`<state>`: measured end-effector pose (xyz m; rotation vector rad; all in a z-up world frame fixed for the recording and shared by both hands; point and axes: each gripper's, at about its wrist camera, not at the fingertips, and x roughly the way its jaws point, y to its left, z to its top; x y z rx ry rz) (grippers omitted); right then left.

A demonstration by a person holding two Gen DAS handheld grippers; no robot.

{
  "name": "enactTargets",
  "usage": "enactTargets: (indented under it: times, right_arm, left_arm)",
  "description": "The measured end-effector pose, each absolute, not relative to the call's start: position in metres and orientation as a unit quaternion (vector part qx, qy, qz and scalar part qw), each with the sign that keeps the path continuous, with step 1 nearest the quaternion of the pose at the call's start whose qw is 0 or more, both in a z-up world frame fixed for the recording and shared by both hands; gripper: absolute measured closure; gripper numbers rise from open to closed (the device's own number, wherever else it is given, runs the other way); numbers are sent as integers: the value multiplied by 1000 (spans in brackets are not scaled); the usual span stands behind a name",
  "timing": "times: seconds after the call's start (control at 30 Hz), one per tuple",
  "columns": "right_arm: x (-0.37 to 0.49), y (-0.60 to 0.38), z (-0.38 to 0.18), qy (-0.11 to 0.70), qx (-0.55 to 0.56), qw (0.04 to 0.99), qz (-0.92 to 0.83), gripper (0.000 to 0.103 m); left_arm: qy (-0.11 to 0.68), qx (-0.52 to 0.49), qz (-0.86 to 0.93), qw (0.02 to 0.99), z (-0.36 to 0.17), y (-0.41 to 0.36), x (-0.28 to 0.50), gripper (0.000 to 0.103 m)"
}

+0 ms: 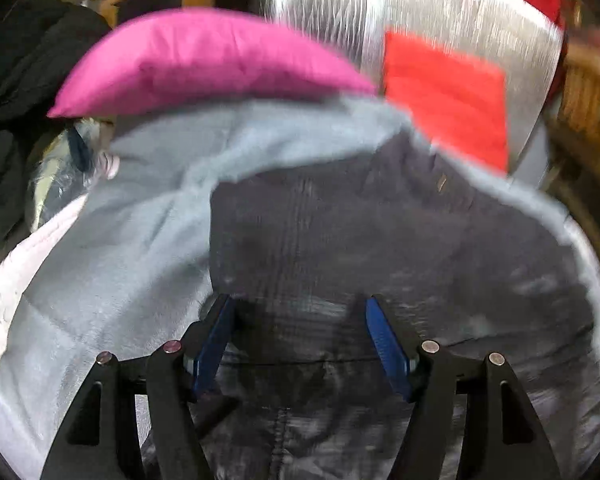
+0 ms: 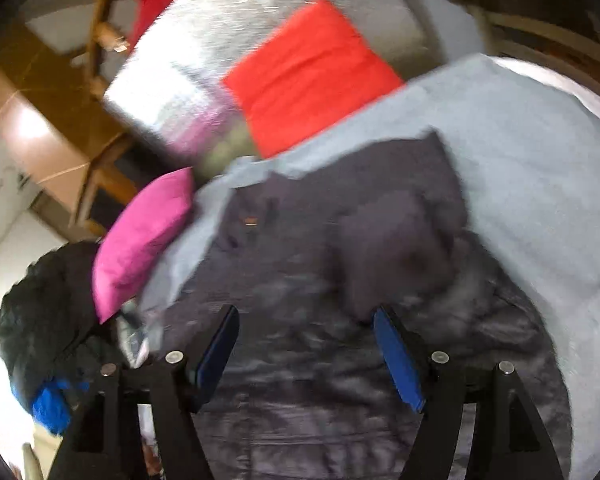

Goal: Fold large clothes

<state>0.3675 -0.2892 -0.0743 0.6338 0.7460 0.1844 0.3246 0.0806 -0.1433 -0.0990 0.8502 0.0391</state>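
Observation:
A large dark grey quilted jacket (image 1: pixel 380 248) lies spread on a light grey blanket (image 1: pixel 112 248). It also shows in the right wrist view (image 2: pixel 300 360), with a bunched part (image 2: pixel 392 240) on its right. My left gripper (image 1: pixel 298 304) is open and empty, just above the jacket. My right gripper (image 2: pixel 306 316) is open and empty, also just above the jacket. Both views are blurred by motion.
A pink cushion (image 1: pixel 204 60) and a red cushion (image 1: pixel 448 96) lie at the far edge of the blanket, against a silver sheet (image 1: pixel 440 4). A black garment pile (image 2: pixel 48 312) sits at the left. Wooden furniture (image 2: pixel 100 40) stands behind.

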Motion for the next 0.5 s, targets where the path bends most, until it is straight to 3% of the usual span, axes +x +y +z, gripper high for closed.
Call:
enactTargets:
  times: [0.1,0.27,0.5]
  right_arm:
    - [385,-269,-70,349,287,882,135,29]
    - [428,-271,-132,439,298,844,78,29]
    - [412,-254,-79,375,273,879,114,29]
  left_arm:
    - [425,-17,29,905,-156,78,330,34]
    - [426,32,37,903,-153,71,329,33]
    - [357,3,-1,934,-112,53,312,33]
